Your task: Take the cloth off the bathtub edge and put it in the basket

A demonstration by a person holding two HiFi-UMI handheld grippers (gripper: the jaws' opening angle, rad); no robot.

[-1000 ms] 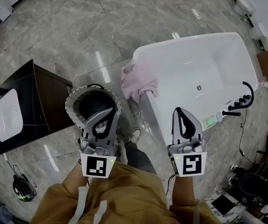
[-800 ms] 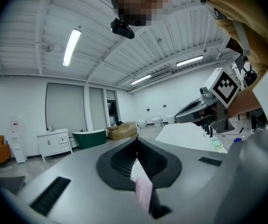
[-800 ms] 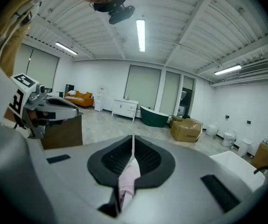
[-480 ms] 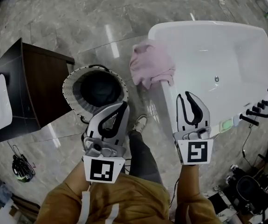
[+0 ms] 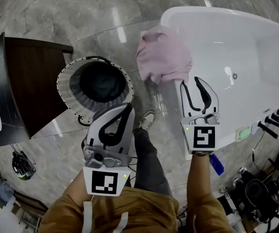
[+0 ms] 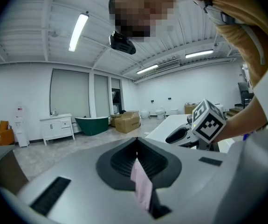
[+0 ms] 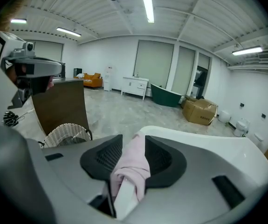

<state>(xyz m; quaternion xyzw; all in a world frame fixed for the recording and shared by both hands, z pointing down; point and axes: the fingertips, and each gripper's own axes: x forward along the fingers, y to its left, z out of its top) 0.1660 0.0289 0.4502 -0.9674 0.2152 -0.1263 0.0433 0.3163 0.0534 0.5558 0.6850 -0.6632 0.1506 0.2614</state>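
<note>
The left gripper [image 6: 136,141] jaws met at their tips. Pink cloth [image 6: 142,188] showed through the slot below them. The right gripper [image 6: 171,136] stood beside the white bathtub [image 6: 161,127].

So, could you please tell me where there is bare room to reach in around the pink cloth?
Bare marble floor lies between the wicker basket and the bathtub; its basin beyond the pink cloth is bare too. It is crowded by the faucet, lower right.
</note>
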